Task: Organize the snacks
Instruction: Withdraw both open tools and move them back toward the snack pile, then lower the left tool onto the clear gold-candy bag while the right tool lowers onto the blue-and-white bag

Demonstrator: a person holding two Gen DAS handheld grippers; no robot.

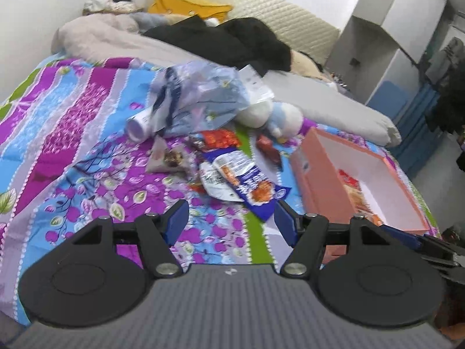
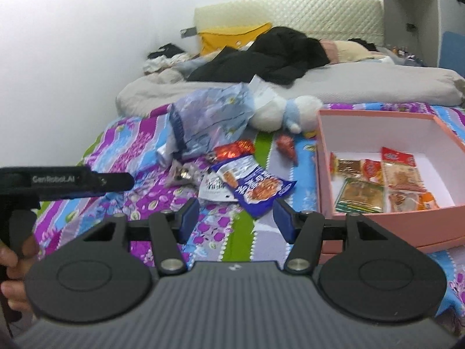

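Right wrist view: snack packets [image 2: 383, 183] fill pink box [image 2: 377, 229].

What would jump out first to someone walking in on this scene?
Probably the loud purple and blue floral bedspread, with a scatter of snack packets at its middle, the blue packet biggest. To their right sits a pink box already holding several snacks, and behind them lies a white plush toy. Both open grippers, left gripper and right gripper, hover empty.
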